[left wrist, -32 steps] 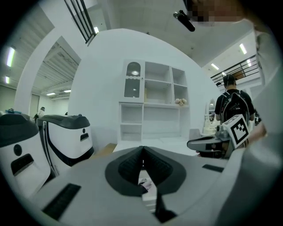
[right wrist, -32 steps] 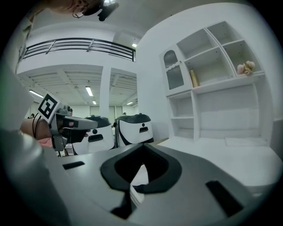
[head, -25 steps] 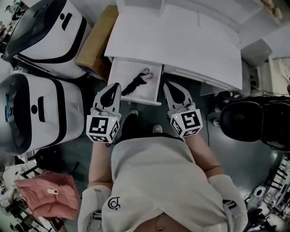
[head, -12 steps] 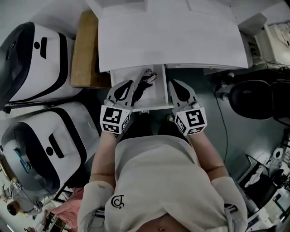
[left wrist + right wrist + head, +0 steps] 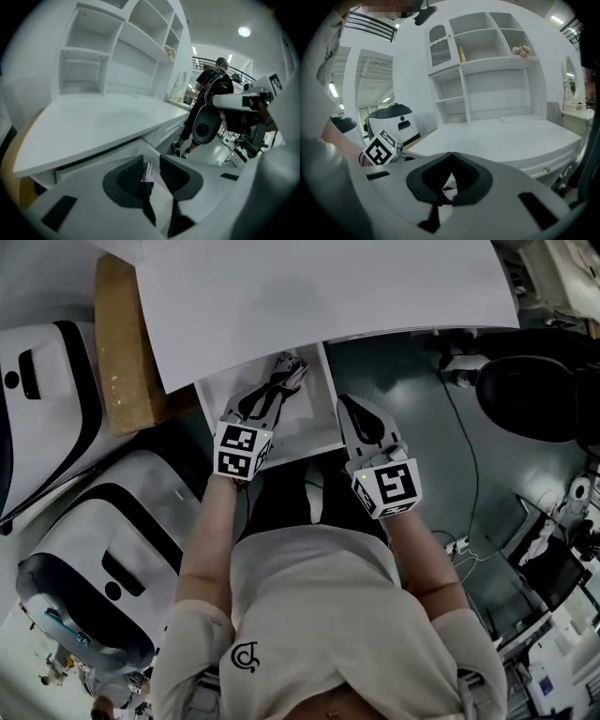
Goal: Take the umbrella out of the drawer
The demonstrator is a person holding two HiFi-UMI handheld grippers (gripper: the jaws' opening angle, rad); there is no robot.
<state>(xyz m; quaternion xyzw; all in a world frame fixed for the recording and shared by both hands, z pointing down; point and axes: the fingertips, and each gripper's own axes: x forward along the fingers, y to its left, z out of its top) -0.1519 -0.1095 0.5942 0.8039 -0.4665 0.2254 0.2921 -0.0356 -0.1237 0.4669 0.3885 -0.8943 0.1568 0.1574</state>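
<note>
A black folded umbrella (image 5: 284,381) with a pale strap lies in the open white drawer (image 5: 314,413) under the desk. My left gripper (image 5: 267,390) reaches down into the drawer, its tips right over the umbrella. In the left gripper view its jaws are opening, a narrow gap between them, and the umbrella (image 5: 147,177) shows in that gap without the pads pressing on it. My right gripper (image 5: 346,403) hangs just right of the drawer's side wall, shut and empty. In the right gripper view, a bit of the umbrella (image 5: 451,188) shows below the right gripper's (image 5: 451,154) meeting tips.
The white desk top (image 5: 319,287) overhangs the drawer's back, with shelves (image 5: 487,70) above it. A cardboard box (image 5: 117,343) and white-and-black machines (image 5: 103,540) stand at the left. A black office chair (image 5: 534,381) is at the right. A person (image 5: 211,89) stands farther off.
Both grippers have come down toward the drawer. The left one went from in front of the drawer to inside it, over the umbrella. The right one sank beside the drawer.
</note>
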